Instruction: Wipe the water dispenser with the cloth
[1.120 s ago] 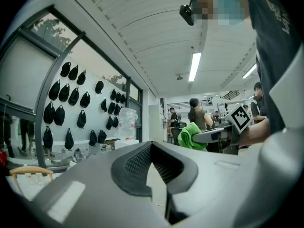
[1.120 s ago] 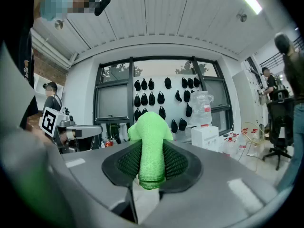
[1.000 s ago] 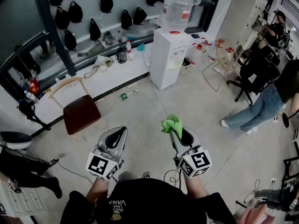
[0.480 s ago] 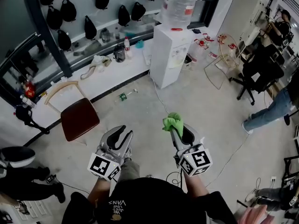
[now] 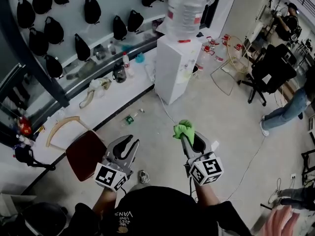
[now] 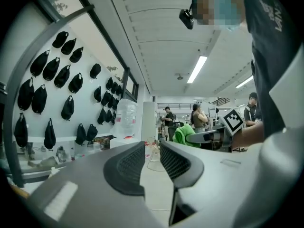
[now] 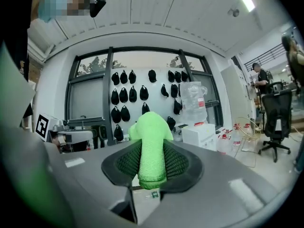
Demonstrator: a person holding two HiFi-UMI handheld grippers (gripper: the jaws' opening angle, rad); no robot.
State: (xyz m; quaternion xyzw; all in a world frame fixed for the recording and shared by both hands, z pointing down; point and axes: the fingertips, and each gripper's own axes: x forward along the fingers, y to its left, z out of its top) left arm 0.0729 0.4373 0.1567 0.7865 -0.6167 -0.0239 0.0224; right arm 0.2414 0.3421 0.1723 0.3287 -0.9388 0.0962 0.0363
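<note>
- Cloth [image 5: 184, 128] first: bright green, soft, looks like terry or microfibre, bunched into a floppy roll. I'd guess it weighs next to nothing, can't break, and will squash flat against a panel.
- It's pinched in the right gripper [image 5: 186, 136]. The jaws are closed on its lower end and the rest pokes up past the tips like a little mop. The ribbed black pads bite into the pile, so I doubt it slips, though a hard drag could tug it loose. The hold looks fine where it is, with plenty of cloth free for wiping.
- Left gripper [image 5: 127, 142] has nothing between its jaws and they're opening, with bare floor showing through the gap.
- Water dispenser [image 5: 172, 68] stands well ahead against the wall ledge, far apart from the cloth. It's a white boxy cabinet with flat faces and square edges. The smooth hard panels are probably plastic or painted metal, so slick and easy to wipe.
- Clear bottle [image 5: 184, 9] sits upside down on top, ribbed see-through plastic. I can't tell how full it is, but if there's water in it the whole thing is top-heavy, so I'd go gentle up there.
- Around it all: pale speckled floor [image 5: 211, 112], a wooden chair [image 5: 84, 154] with a dark red seat, black bags [image 5: 81, 47] hung in rows on the wall, and a black office chair [image 5: 269, 70] off to the right.
</note>
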